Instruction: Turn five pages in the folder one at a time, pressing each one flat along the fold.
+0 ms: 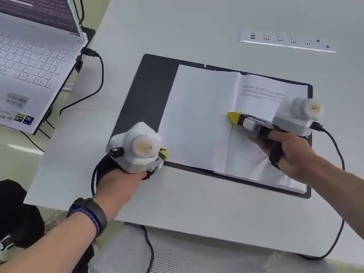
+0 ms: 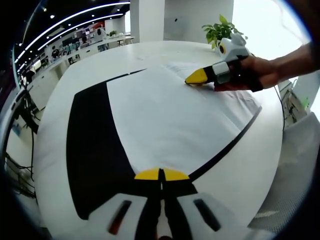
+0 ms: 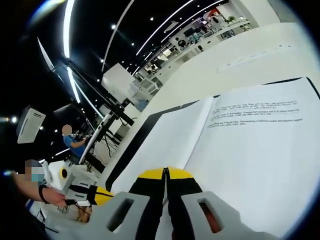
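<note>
Pressing, as it seems, with the right tongs [image 1: 234, 118]: jaws closed together, holding nothing, yellow tips laid on the fold [image 1: 228, 148] between two pages. Holding the left tongs [image 2: 161, 174] closed and empty too, at the near edge of the folder [image 1: 145, 85], tips over the black cover [image 2: 85, 150] just beside the corner of the left page [image 1: 193, 114]; cannot tell if touching it. Lying open and flat on the white table [image 1: 187, 23], this folder, with the right page [image 1: 267, 94] partly under the right tongs. Probably very light and soft, these sheets: easy to bend, easy to crease or tear, and slippery one on another. Better, then, to take only one sheet by its free outer corner, pinch gently and carry it over in an arc. Likely stiffer, the cover, enough to stay down alone. For flattening, better to slide closed tips along the fold without much force. Printed at the top of the right page, a few short lines of black text, too small to read. Beyond the folder, a power strip [image 1: 287, 41]; to the left, a white laptop [image 1: 34, 62] with stickers [image 1: 17, 111] near its corner, not readable, no brand to make out.
</note>
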Available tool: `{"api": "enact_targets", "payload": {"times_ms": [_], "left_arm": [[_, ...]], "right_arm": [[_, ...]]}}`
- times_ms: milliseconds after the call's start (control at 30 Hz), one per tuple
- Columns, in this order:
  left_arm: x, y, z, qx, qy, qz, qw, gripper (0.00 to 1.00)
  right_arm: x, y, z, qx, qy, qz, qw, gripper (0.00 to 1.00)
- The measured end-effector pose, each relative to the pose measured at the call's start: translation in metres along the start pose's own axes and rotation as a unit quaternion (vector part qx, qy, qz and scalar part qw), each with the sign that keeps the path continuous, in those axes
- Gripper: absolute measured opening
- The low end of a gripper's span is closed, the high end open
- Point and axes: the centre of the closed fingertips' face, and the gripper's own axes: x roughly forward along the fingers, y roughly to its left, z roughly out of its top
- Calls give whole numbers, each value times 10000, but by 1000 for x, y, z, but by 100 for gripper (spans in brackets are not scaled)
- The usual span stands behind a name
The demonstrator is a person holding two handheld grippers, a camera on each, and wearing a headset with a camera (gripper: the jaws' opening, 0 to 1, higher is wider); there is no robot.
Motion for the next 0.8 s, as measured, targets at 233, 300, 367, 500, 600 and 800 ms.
{"api": "enact_targets", "payload": {"times_ms": [233,300,367,500,600,800], "left_arm": [[1,1,0,-39,2,19,10000,0],[1,1,0,-55,-9,18,10000,0],[1,1,0,-96,-37,15,9999,0],[2,1,0,-88,-37,9,10000,0],[2,1,0,-121,-35,-13,9999,0],[2,1,0,-153,-54,-30,9999,0]], "right_arm": [[1,9,4,49,-74,39,10000,0],[3,7,8,269,-155,9,9995,0],[5,6,11,314,-210,2,9993,0],[8,6,18,392,-278,-7,9988,0],[10,4,21,563,-328,8,9979,0],[16,-5,35,688,-567,-92,9960,0]]}}
